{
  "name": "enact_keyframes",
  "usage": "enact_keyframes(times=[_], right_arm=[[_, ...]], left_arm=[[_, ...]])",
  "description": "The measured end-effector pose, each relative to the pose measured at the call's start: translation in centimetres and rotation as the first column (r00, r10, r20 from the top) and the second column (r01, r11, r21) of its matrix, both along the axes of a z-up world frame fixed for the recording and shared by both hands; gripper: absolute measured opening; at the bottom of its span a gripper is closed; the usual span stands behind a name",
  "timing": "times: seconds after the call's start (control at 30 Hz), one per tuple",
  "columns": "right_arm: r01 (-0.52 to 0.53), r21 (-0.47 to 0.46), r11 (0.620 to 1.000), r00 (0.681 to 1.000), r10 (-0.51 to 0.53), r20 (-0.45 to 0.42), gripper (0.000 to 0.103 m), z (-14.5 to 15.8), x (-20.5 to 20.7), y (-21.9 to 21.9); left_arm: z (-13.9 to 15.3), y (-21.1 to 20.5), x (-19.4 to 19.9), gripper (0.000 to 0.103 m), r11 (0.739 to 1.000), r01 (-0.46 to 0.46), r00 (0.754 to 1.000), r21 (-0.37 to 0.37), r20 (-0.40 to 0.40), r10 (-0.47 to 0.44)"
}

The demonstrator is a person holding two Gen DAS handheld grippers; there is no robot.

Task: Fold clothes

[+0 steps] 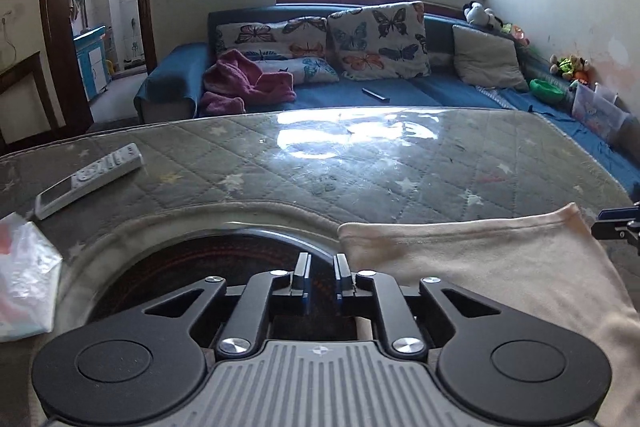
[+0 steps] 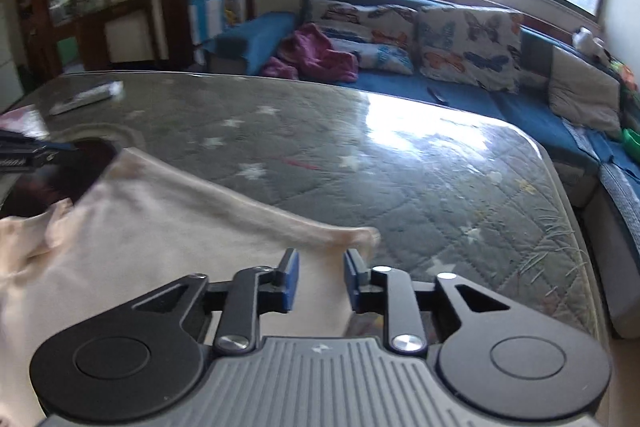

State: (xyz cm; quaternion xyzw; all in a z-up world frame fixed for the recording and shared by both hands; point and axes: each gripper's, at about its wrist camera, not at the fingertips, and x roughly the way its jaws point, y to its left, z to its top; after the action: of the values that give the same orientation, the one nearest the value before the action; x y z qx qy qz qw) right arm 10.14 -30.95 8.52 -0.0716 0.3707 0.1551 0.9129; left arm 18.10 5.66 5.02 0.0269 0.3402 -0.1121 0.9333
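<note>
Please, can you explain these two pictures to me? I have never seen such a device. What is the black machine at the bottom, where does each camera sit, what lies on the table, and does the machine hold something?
No robot is here: a person holds one hand tool in each hand, and each tool has two fingers and a wide-angle camera that looks along them. One picture comes from the left gripper, the other from the right gripper.

On the grey quilted table cover with stars under clear plastic lie a cream cloth garment, a white remote control and a crumpled white plastic bag.

Both grippers stand a little open. The left one holds nothing. The garment's edge lies between the right gripper's blue pads, but they do not press on it.
</note>
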Motion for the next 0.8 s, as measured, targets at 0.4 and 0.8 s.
enact_keyframes(times=[0.4, 0.8], right_arm=[[-0.215, 0.008, 0.977, 0.976, 0.215, -0.043, 0.041, -0.8, -10.1, 4.5], [-0.182, 0.027, 0.983, 0.982, 0.183, -0.04, 0.048, -2.5, -12.4, 4.3]], left_arm=[[-2.9, 2.0, -4.1, 0.041, 0.998, 0.018, 0.999, 0.066, -0.052, -0.015], [-3.5, 4.8, -5.2, 0.041, 0.998, -0.037, 0.992, -0.045, -0.119, 0.032]])
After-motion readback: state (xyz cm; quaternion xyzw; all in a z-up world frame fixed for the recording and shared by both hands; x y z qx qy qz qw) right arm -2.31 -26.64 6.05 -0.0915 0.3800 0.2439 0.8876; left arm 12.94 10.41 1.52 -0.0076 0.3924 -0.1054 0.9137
